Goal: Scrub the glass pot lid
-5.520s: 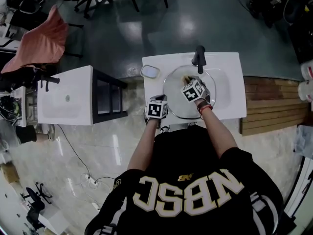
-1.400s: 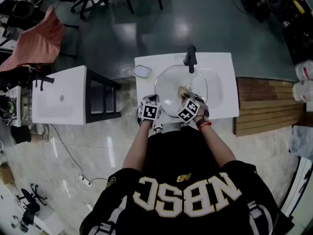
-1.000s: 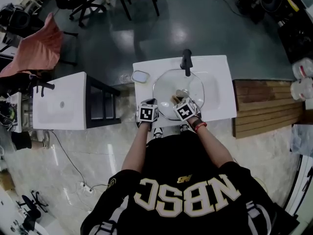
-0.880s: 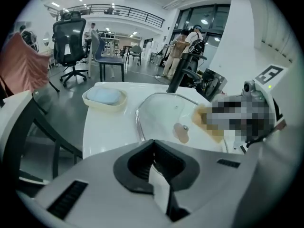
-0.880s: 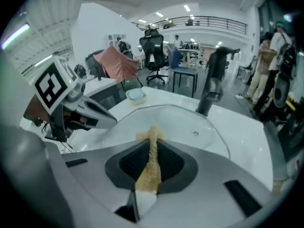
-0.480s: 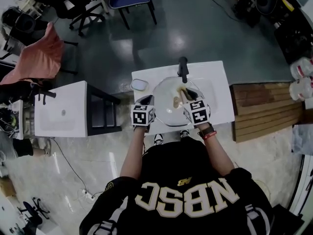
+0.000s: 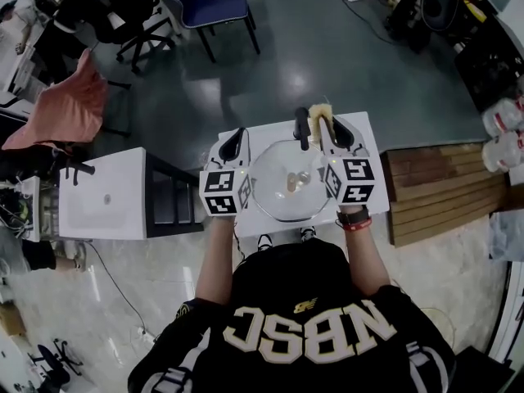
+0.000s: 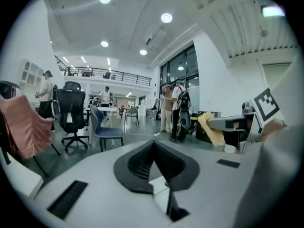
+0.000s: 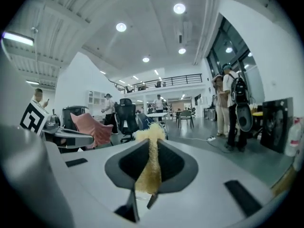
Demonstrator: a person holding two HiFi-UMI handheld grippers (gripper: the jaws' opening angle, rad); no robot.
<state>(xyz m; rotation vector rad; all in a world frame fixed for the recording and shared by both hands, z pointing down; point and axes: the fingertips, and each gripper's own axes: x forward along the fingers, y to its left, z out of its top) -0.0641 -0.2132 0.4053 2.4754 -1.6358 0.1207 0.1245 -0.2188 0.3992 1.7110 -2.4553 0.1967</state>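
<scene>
Right tool [image 9: 152,146] is clamped on a sponge [image 9: 150,172] held clear of the lid [image 7: 286,182] at mid-frame; left tool [image 8: 153,145] is closed, empty. Scrubbing looks paused; sponge must be lowered.

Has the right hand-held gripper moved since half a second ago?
Yes. The right hand-held gripper went away from the person: its sponge left the glass lid and is now beside the faucet top.

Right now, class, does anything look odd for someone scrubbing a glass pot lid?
Yes. The glass lid lies in the sink with neither tool on it. The right tool clamps the yellow sponge but points out at the room; the left tool, shut on nothing, does too.
</scene>
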